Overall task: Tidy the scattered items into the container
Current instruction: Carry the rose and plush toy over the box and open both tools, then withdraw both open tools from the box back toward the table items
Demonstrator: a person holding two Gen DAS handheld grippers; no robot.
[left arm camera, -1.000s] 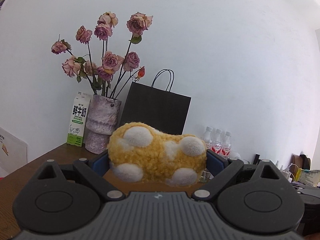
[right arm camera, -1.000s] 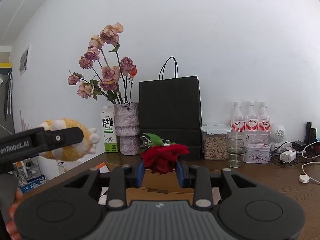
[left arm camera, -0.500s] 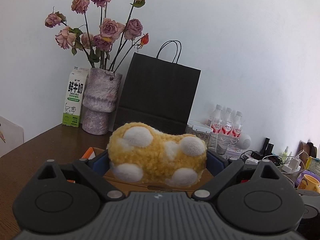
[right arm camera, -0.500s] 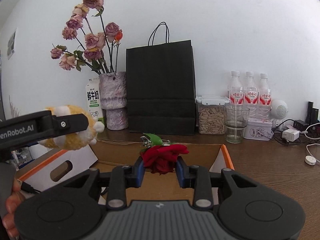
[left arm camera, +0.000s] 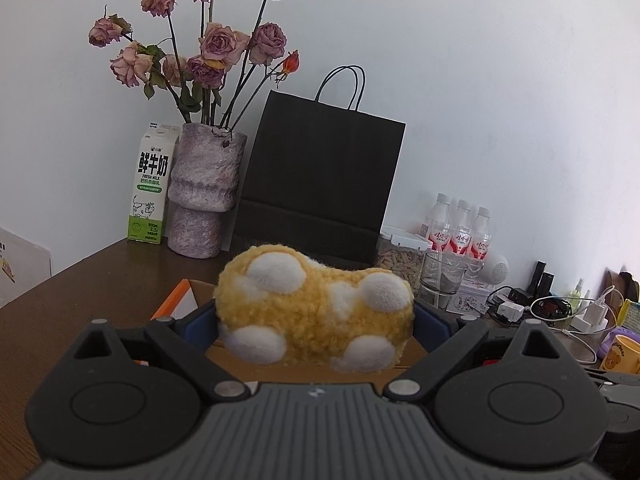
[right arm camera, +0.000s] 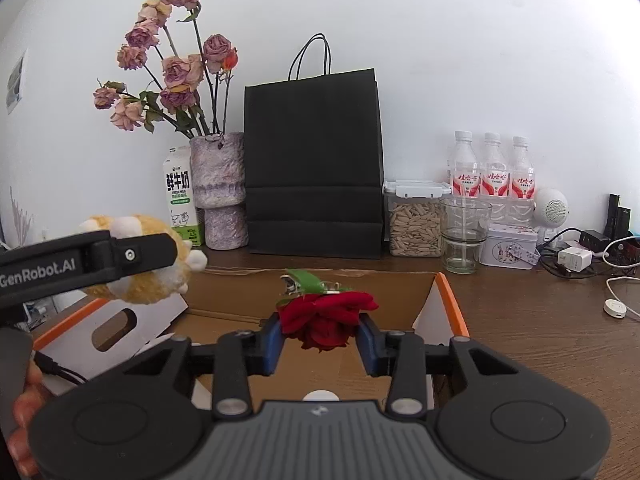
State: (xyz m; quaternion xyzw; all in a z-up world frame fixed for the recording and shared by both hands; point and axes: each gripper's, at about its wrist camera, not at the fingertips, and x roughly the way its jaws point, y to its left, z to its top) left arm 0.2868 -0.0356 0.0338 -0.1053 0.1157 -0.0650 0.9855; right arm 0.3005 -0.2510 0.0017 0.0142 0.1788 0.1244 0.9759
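Home desk w/ dried roses (right arm camera: 176,76), milk carton (right arm camera: 179,196), chargers (right arm camera: 574,258), water bottles (right arm camera: 493,172).

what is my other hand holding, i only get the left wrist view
Observer: The right tool is shut on a red rose.
Operator: is it over the box yet
Observer: Yes, the rose hangs above the open box, apart from its floor.
Operator: and my plush, where does it sit from there
Observer: The left tool holds the plush above the box's left flap, off to the left of the rose.
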